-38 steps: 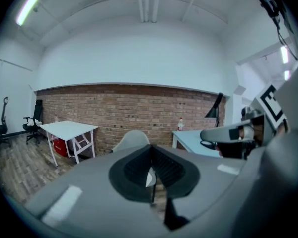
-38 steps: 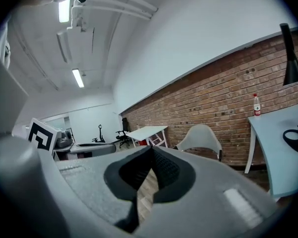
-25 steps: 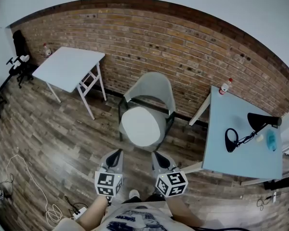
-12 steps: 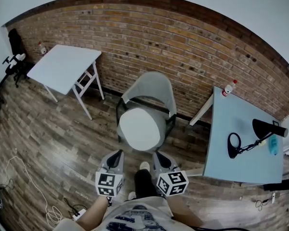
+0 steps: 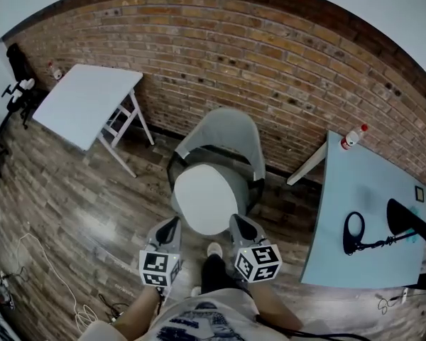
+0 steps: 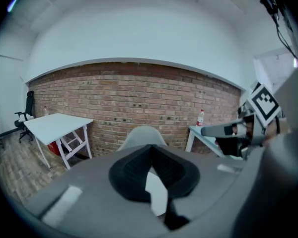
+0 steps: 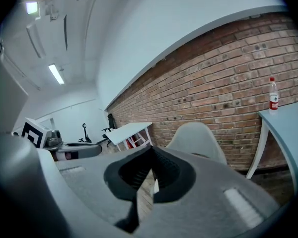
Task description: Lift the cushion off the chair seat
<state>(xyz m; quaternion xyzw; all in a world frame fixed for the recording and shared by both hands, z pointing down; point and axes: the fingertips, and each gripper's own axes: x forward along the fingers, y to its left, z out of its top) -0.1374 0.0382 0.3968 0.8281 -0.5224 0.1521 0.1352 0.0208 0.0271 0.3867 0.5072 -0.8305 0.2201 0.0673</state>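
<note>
Cushion (image 5: 207,197) is not yet gripped: the left gripper (image 5: 172,223) and right gripper (image 5: 238,221) both have their jaws pressed together and empty. Within the last second both have advanced from well short of the chair (image 5: 228,130) to just beside the cushion's near edge, so the approach appears nearly complete. The cushion lies flat on the seat, face up, nearly round, with no clear long axis.

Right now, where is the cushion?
In the head view the cushion lies on the grey chair at centre, in front of the brick wall, just beyond the tips of the left gripper and right gripper.
</note>
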